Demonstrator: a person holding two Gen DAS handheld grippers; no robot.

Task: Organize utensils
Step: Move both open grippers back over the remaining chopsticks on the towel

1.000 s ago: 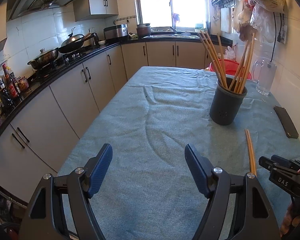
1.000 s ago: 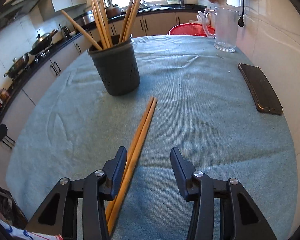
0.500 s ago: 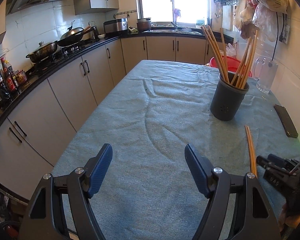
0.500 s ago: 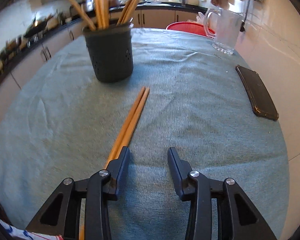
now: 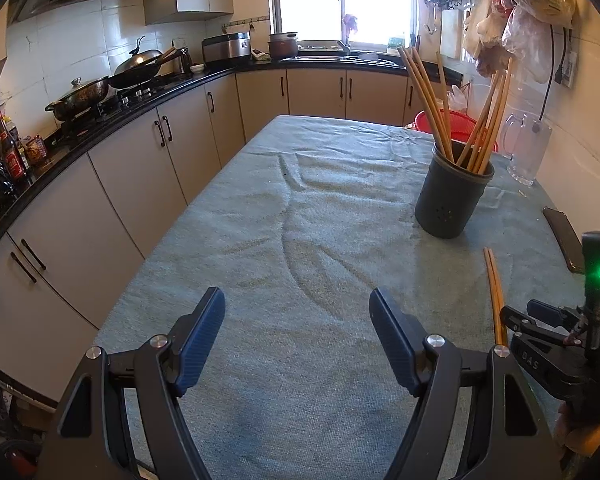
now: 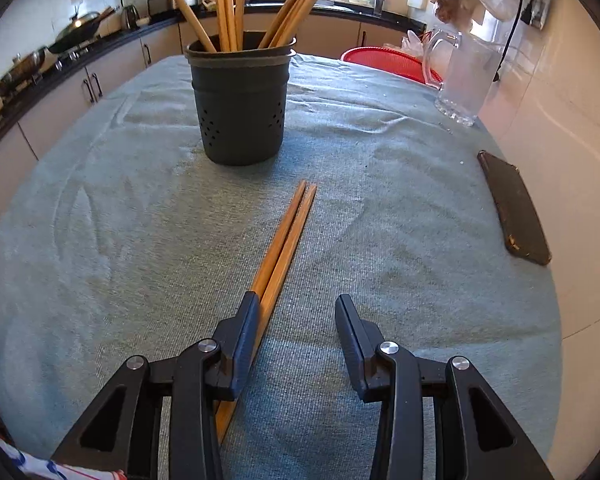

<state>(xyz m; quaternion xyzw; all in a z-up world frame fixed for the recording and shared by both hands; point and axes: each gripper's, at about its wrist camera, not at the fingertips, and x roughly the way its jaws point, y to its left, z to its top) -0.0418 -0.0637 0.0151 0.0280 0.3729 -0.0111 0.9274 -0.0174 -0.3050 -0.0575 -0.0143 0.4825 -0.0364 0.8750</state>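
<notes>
**Loose chopsticks lined up beside the right hand-held gripper**

The letters "DAS" were read on the body of the right hand-held gripper (image 5: 540, 314) in the left wrist view (no other writing could be made out). A pair of wooden chopsticks (image 6: 286, 234) was seen lying flat on the green cloth of the worktop (image 6: 400, 208), tips pointed toward the dark holder (image 6: 240, 100), in which more chopsticks were stood. The right hand-held gripper (image 6: 296, 322) was held low over the pair's near end; its jaws had just been closing, yet a gap was left, with the chopsticks lying just inside the left finger (image 6: 244, 332) and not pinched. Compared with a second earlier, the holder was shown nearer and the pair more centred. The left hand-held gripper (image 5: 298, 328) was kept spread wide over bare cloth, nothing between its fingers. A phone (image 6: 514, 208) and a glass jug (image 6: 466, 76) were set near the wall.
</notes>
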